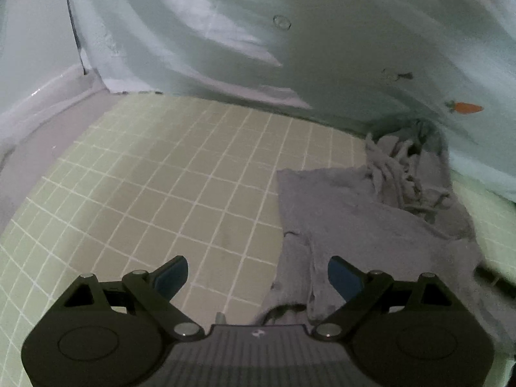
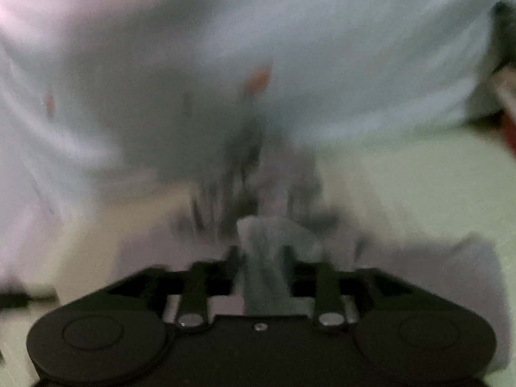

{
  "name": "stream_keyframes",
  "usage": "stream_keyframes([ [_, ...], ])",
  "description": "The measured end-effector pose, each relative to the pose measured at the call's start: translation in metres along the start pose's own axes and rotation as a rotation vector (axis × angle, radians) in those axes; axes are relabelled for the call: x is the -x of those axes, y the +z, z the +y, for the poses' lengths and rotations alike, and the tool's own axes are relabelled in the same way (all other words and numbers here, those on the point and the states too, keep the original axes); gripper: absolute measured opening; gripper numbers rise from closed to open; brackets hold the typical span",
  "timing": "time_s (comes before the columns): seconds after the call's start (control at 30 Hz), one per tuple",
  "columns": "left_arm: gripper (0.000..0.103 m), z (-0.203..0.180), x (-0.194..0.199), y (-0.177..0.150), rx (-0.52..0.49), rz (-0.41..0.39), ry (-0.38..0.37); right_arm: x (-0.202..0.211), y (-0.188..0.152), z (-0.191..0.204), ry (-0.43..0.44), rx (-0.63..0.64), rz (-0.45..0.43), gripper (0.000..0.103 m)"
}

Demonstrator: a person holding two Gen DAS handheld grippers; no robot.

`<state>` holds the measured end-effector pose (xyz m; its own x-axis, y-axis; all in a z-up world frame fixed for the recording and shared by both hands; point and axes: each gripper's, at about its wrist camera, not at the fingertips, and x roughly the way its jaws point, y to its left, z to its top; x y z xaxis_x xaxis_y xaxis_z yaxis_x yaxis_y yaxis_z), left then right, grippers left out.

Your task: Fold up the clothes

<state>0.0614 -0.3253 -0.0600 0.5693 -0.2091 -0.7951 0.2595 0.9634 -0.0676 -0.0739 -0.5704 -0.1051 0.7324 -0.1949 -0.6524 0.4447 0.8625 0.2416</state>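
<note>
A grey garment lies crumpled on the green checked mat, at the right of the left wrist view, with a bunched, stringy part at its far end. My left gripper is open and empty, low over the mat at the garment's near left edge; its right finger is over the cloth. The right wrist view is blurred. My right gripper is shut on a fold of the grey garment, which stands up between its fingers.
A pale blue-green sheet with a small orange carrot print hangs or lies behind the mat, also filling the far part of the right wrist view. A white ledge runs at the far left.
</note>
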Motion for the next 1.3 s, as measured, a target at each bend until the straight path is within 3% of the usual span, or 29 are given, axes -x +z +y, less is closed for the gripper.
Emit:
stream_keyframes([
  [0.07, 0.097, -0.006, 0.000, -0.002, -0.040, -0.001, -0.002, -0.004, -0.003, 0.002, -0.066, 0.000, 0.057, 0.071],
  [0.1, 0.097, -0.010, -0.002, -0.004, -0.057, 0.011, -0.003, 0.002, -0.004, -0.001, -0.082, -0.006, 0.043, 0.086],
  [0.13, 0.097, -0.013, -0.005, -0.007, -0.071, 0.027, -0.006, 0.011, -0.005, -0.005, -0.096, -0.008, 0.021, 0.094],
  [0.23, 0.097, -0.027, -0.013, -0.012, -0.096, 0.067, -0.044, 0.040, -0.014, -0.024, -0.167, -0.016, -0.034, 0.095],
  [0.37, 0.097, -0.057, -0.016, -0.012, -0.170, 0.064, -0.092, 0.070, -0.028, -0.062, -0.297, -0.106, -0.053, 0.096],
  [0.5, 0.097, -0.099, -0.024, -0.005, -0.235, 0.069, -0.175, 0.084, -0.033, -0.103, -0.385, -0.253, -0.061, 0.096],
  [0.6, 0.096, -0.132, -0.029, -0.003, -0.310, 0.078, -0.222, 0.085, -0.035, -0.122, -0.437, -0.289, -0.055, 0.096],
  [0.73, 0.083, -0.164, -0.039, -0.005, -0.379, 0.113, -0.281, 0.080, -0.040, -0.132, -0.488, -0.279, -0.031, 0.096],
  [1.0, 0.055, -0.199, -0.068, -0.015, -0.445, 0.216, -0.350, 0.066, -0.044, -0.143, -0.502, -0.301, 0.024, 0.096],
  [1.17, 0.020, -0.203, -0.075, -0.016, -0.467, 0.225, -0.387, 0.059, -0.044, -0.143, -0.507, -0.277, 0.045, 0.096],
  [1.23, 0.010, -0.203, -0.072, -0.016, -0.475, 0.210, -0.398, 0.059, -0.044, -0.141, -0.512, -0.270, 0.046, 0.096],
  [1.3, 0.006, -0.202, -0.068, -0.014, -0.478, 0.190, -0.415, 0.061, -0.043, -0.140, -0.517, -0.264, 0.041, 0.096],
])
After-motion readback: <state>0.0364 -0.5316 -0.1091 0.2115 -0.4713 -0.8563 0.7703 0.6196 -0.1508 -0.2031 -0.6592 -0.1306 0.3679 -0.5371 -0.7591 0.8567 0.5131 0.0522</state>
